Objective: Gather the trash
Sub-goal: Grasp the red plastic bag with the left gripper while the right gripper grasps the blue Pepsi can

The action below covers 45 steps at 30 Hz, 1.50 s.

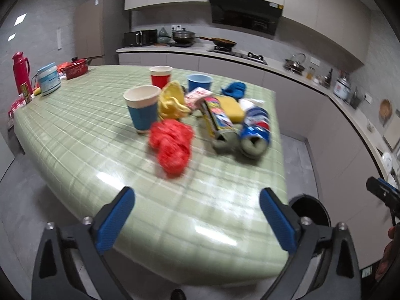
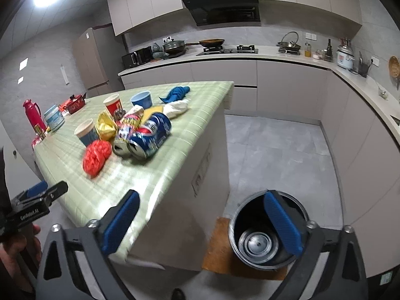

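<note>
A heap of trash lies on the green checked table (image 1: 75, 135): a crumpled red bag (image 1: 172, 147), a crushed blue can (image 1: 256, 131), a yellow-blue can (image 1: 218, 122), a yellow wrapper (image 1: 172, 102) and a blue-sleeved paper cup (image 1: 142, 108). My left gripper (image 1: 197, 215) hangs open over the table's near edge, short of the red bag, nothing between its fingers. My right gripper (image 2: 202, 221) is open and empty beside the table's corner, one finger (image 2: 282, 222) in front of the round black bin (image 2: 233, 227) on the floor. The same blue can (image 2: 150, 137) and red bag (image 2: 96, 157) lie left of it.
A red cup (image 1: 161, 76), blue bowl (image 1: 199, 82), yellow sponge (image 1: 231, 107), blue cloth (image 1: 233, 88), red thermos (image 1: 21, 72) and red pot (image 1: 75, 68) also sit on the table. The bin (image 1: 310, 210) stands on a brown mat (image 2: 217, 245). Kitchen counters (image 2: 275, 50) line the walls.
</note>
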{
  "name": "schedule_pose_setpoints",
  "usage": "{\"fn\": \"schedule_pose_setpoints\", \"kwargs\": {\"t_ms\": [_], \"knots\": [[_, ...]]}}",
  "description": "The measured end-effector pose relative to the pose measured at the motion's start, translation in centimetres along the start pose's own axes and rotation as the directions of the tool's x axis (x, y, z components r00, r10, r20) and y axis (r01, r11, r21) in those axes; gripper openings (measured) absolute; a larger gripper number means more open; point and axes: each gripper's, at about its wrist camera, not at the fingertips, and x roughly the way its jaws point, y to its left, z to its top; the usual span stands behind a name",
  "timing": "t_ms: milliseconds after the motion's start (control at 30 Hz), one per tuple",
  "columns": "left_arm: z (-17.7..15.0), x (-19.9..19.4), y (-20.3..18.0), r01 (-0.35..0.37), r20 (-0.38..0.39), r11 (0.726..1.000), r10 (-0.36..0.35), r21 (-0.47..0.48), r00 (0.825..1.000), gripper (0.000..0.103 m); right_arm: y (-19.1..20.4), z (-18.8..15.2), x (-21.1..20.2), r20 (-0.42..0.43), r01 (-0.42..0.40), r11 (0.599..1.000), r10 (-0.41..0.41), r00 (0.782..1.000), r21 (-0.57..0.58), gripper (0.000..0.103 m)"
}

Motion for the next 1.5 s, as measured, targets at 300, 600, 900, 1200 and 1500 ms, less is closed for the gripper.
{"fn": "schedule_pose_setpoints", "kwargs": {"t_ms": [300,600,900,1200,1500], "knots": [[3.0,6.4,2.9,0.037,-0.033,0.999,-0.038,-0.032,0.999,0.086,4.3,5.3,7.9,-0.029,-0.042,0.998,0.043,0.999,0.040,0.079],[3.9,11.2,4.1,0.039,-0.082,0.998,-0.044,-0.053,0.996,0.083,7.9,7.9,15.1,-0.072,-0.031,0.998,0.035,0.997,0.057,0.072],[4.5,13.3,5.0,0.044,-0.130,0.997,-0.051,-0.059,0.990,0.076,10.2,8.1,21.2,-0.158,-0.037,0.997,0.047,0.986,0.066,0.062],[5.6,14.0,4.7,0.046,-0.134,0.999,-0.049,-0.021,0.990,0.075,11.0,8.8,23.9,-0.191,-0.004,0.998,0.016,0.981,0.062,0.066],[6.2,14.5,4.0,0.043,-0.135,0.999,-0.038,0.032,0.990,0.050,10.7,8.2,24.7,-0.228,0.014,0.999,-0.004,0.974,0.042,0.064]]}}
